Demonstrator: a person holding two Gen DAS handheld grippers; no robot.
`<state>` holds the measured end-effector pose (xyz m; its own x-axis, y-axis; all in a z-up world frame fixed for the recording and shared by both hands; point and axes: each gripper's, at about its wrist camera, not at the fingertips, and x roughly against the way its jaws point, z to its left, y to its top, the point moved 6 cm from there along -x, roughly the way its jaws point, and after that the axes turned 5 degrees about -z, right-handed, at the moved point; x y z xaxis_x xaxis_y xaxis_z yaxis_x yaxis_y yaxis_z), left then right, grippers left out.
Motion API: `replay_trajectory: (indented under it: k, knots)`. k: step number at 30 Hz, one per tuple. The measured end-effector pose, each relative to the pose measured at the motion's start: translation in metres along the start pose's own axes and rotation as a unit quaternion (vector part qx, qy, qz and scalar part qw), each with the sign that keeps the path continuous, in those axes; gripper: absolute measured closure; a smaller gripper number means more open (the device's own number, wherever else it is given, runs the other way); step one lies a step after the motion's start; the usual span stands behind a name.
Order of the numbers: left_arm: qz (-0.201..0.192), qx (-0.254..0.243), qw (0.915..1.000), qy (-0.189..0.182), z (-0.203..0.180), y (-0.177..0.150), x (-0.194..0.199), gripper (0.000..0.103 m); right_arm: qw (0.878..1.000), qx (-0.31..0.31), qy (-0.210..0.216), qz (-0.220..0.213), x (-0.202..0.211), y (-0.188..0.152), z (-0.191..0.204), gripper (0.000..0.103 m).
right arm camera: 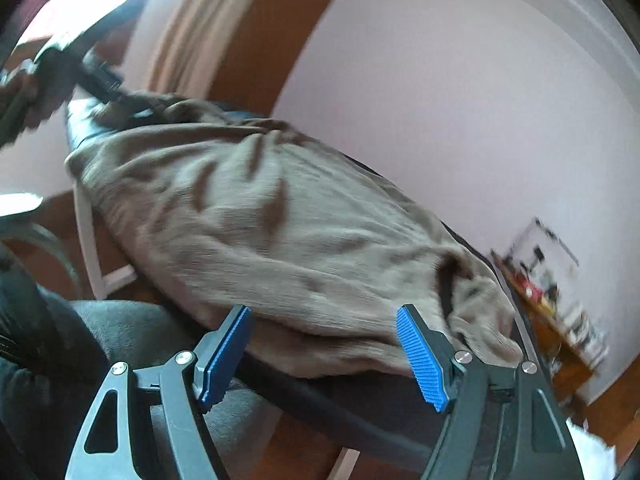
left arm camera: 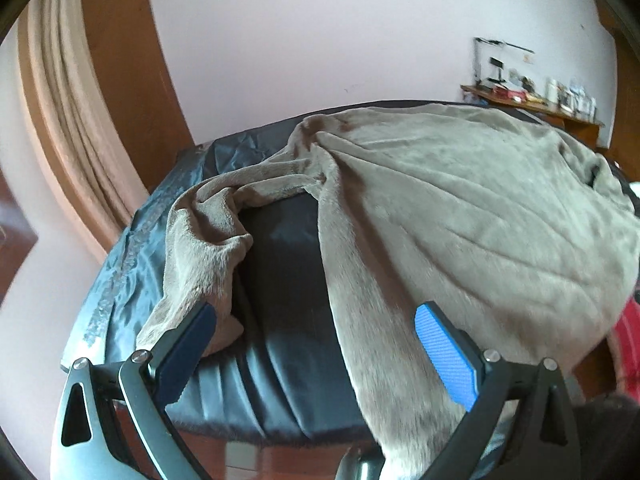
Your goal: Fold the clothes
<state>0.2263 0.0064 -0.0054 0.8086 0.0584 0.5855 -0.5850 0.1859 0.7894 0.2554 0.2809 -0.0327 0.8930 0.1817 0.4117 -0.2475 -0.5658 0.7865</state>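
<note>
Taupe fleece garment (left arm camera: 460,208) spread rumpled over dark table (sleeve bunched at left), hem overhanging edge.

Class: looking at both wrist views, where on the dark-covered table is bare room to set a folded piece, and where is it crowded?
Free: the dark cover between the beige garment's sleeve and body, and the shiny strip left of the sleeve. Crowded: the garment covers the rest, draping over the near edge by the open left gripper.

The taupe garment (left arm camera: 460,208) blankets most of the dark tabletop (left arm camera: 280,264); only that left patch lies bare.
</note>
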Motion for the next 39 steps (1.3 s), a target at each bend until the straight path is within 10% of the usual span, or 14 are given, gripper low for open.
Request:
replay_trajectory:
  k: [9, 21, 26, 39]
  knots:
    - [-0.030, -0.081, 0.9961, -0.019, -0.016, -0.045, 0.040, 0.002, 0.994, 0.102, 0.028, -0.003, -0.019, 0.011, 0.082, 0.026]
    - [-0.019, -0.111, 0.9924, -0.048, -0.035, -0.090, 0.025, 0.002, 0.999, 0.034, 0.001, 0.004, -0.040, 0.036, 0.079, 0.026]
    - [-0.007, -0.127, 0.9919, -0.004, -0.042, -0.100, 0.005, 0.002, 1.000, 0.009, -0.008, -0.002, -0.042, 0.042, 0.072, 0.026]
    - [-0.052, -0.003, 0.9986, 0.008, -0.009, -0.064, 0.019, 0.002, 0.999, -0.040, -0.004, -0.015, -0.040, 0.046, 0.061, 0.026]
